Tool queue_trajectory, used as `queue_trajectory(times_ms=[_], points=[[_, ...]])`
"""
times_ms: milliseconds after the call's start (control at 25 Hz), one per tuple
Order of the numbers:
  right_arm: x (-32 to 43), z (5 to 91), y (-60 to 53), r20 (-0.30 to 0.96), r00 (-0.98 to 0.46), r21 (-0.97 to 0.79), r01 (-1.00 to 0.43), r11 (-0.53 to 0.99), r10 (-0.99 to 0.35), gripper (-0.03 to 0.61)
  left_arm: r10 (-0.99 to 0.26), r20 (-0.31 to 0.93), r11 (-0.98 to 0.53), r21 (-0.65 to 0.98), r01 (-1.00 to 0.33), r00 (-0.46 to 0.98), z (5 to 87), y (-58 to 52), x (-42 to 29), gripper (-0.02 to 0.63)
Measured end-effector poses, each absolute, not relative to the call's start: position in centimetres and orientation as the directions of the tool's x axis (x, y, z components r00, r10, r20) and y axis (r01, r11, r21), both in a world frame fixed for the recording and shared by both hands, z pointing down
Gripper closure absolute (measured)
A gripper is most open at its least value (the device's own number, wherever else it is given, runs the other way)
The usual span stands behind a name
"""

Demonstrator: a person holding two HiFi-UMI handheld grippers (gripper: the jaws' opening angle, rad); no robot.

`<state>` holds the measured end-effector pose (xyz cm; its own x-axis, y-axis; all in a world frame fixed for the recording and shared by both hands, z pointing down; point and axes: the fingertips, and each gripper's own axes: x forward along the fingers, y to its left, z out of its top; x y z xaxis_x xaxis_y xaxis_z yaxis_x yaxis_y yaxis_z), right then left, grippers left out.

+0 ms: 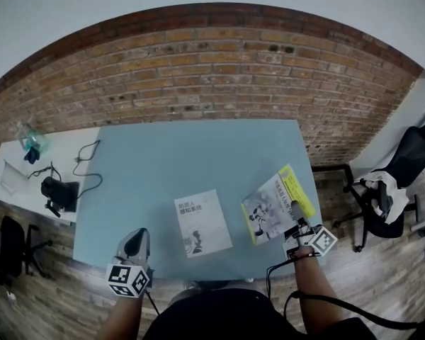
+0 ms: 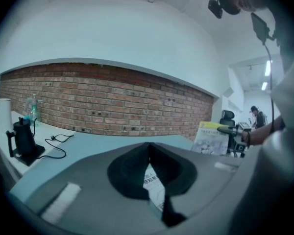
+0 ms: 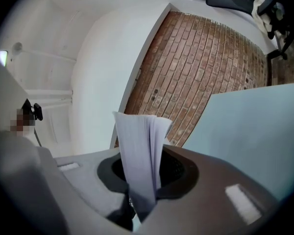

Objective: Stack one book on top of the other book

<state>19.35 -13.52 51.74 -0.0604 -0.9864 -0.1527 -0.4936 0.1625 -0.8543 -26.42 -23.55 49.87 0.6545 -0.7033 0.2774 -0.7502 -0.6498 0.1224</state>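
Clamping the yellow-edged book (image 1: pixel 278 207) by its edge, the right gripper (image 1: pixel 296 216) held it raised; lowering it squarely onto the white book (image 1: pixel 202 222) seemed next.

The white book (image 1: pixel 202 224) and yellow-edged book (image 1: pixel 273 207) stand out against a pale blue table (image 1: pixel 170 161) and red-brown brick wall (image 1: pixel 198 69).

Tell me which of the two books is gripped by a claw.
The yellow-striped book, clamped at its near edge by the right claw. The white book lies flat on the table, with no claw touching it.
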Motion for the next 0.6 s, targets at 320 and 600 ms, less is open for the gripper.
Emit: queue_trajectory(times_ms=[320, 600], points=[[15.6, 51.4, -16.7, -0.165, -0.132, -0.866, -0.455, 0.208, -0.977, 0.494, -0.744, 0.263, -0.608, 0.114, -0.785, 0.614, 49.5, -23.3, -29.8, 0.609], [12.4, 51.0, -19.1, -0.176, -0.185, -0.867, -0.436, 0.241, -0.967, 0.494, -0.775, 0.254, -0.563, 0.136, -0.815, 0.578, 49.1, -23.1, -32.5, 0.609]])
